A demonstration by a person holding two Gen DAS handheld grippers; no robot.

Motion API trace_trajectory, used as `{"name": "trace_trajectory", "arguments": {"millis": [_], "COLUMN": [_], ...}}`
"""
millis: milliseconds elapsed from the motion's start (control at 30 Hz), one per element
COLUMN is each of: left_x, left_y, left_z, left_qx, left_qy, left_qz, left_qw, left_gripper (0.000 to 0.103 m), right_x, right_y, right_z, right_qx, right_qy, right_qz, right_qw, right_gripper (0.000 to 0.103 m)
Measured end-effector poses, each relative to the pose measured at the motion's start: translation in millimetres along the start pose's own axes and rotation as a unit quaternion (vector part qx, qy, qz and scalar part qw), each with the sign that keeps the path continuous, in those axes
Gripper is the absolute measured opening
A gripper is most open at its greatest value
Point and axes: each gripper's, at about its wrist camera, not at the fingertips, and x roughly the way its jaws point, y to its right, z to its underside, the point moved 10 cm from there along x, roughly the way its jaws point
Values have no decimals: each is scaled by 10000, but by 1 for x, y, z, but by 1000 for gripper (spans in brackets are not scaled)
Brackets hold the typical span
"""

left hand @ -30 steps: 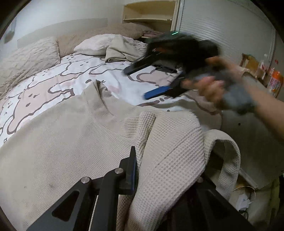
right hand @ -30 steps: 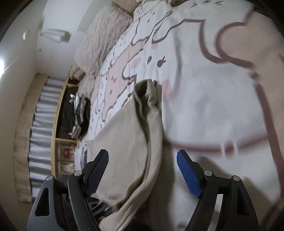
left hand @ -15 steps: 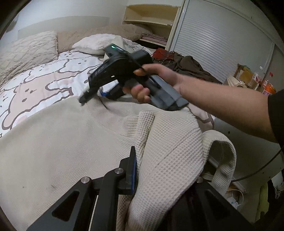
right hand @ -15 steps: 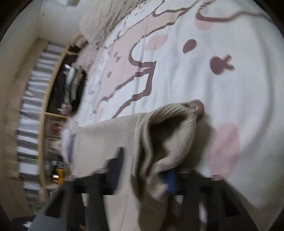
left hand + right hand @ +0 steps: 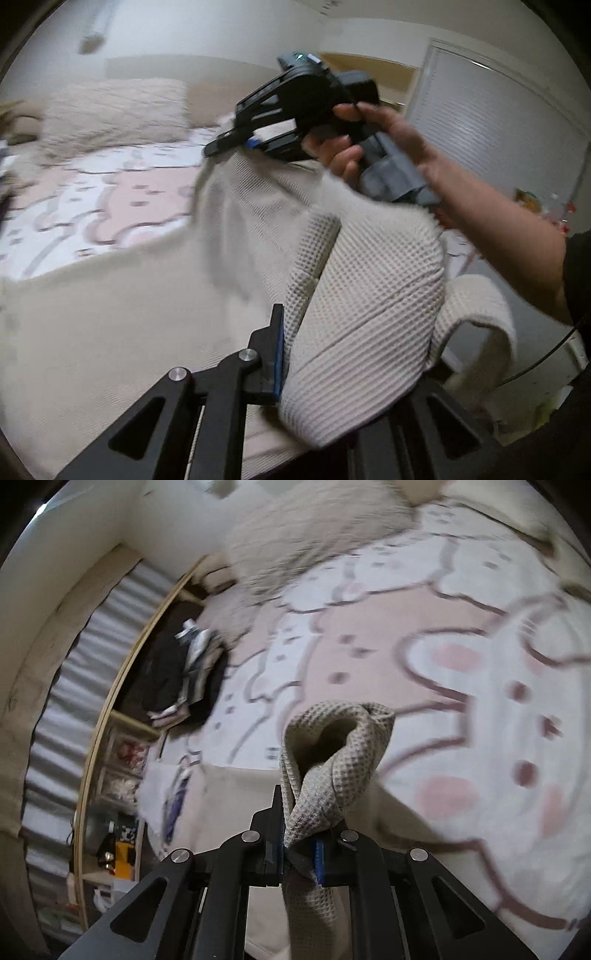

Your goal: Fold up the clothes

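A beige waffle-knit garment [image 5: 110, 325] lies over the near part of the bed. My left gripper [image 5: 317, 354] is shut on a bunched fold of the garment at its near right side; only the left finger shows, the cloth hides the other. My right gripper [image 5: 299, 849] is shut on the garment's far corner [image 5: 340, 746], which loops up over the pads. In the left wrist view the right gripper [image 5: 236, 142] holds that corner lifted above the bed, with the hand behind it.
The bed has a white and pink cartoon-print sheet [image 5: 461, 664] and beige pillows [image 5: 118, 110] at the head. A shelf with dark folded clothes [image 5: 173, 672] stands beside the bed. A white slatted closet door [image 5: 491, 122] is at the right.
My right gripper came down over the garment's far corner, closed on it and lifted it off the bed. My left gripper kept its hold and rose slightly.
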Motion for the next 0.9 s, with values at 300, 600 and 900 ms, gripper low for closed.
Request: {"name": "trace_trajectory", "arguments": {"millis": [300, 600, 900], "left_x": [-87, -96, -85], "left_y": [-112, -203, -227], "left_z": [53, 131, 167], "left_qx": [-1382, -2857, -3741], "left_qy": [22, -551, -700], "left_qz": [-1095, -1641, -1413], "left_qw": [9843, 9425, 9139], "left_gripper": [10, 10, 13], "right_x": [115, 260, 318], "right_y": [-140, -165, -157], "right_z": [16, 50, 63], "right_qx": [-755, -981, -610], "right_qy": [-569, -1355, -1429], "right_qz": [-112, 976, 1298], "right_qw": [9955, 9811, 9793], "right_gripper": [13, 13, 37]}}
